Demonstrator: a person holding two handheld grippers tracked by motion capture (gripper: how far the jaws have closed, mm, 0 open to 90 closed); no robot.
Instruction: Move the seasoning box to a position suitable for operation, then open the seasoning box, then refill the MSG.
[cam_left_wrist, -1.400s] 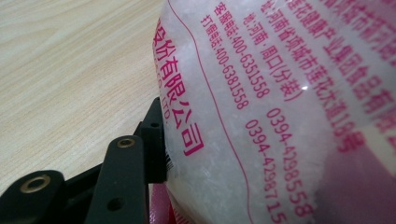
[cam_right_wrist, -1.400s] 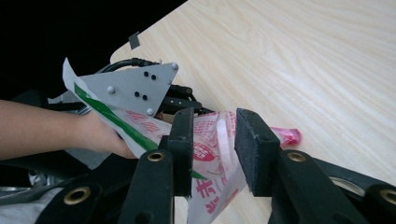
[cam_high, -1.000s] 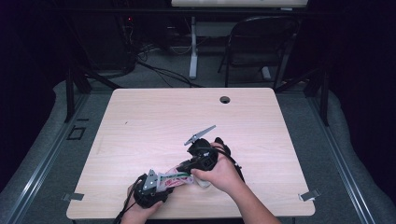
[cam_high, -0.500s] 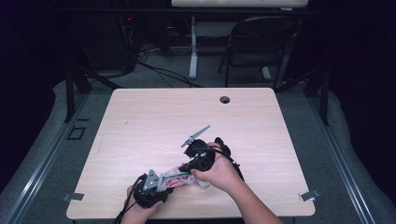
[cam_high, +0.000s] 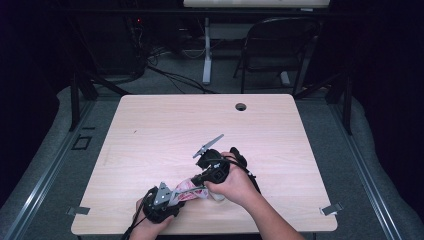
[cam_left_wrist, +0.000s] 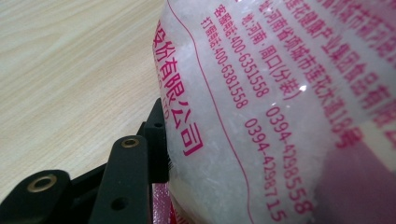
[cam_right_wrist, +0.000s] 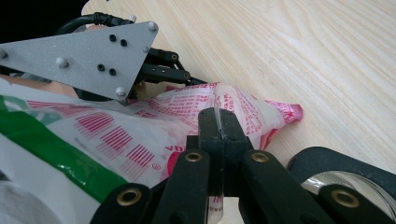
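Right gripper view | right tongs (cam_right_wrist: 218, 133) clamped on bag (cam_right_wrist: 187, 121) film | left tongs (cam_left_wrist: 156, 144) grip bag too | step: tearing open | next: pull apart

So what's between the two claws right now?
In the high view, the plastic bag with pink print spans the stretch between the left claw and the right claw; each is shut on it.

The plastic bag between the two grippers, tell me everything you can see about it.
The plastic bag is clear, soft film printed with pink-red Chinese text, phone numbers and barcode-like stripes, plus a green band; something white and grainy shows inside. It lies crumpled near the table front edge. The right gripper pinches a fold of it, and the left gripper grips its other end.
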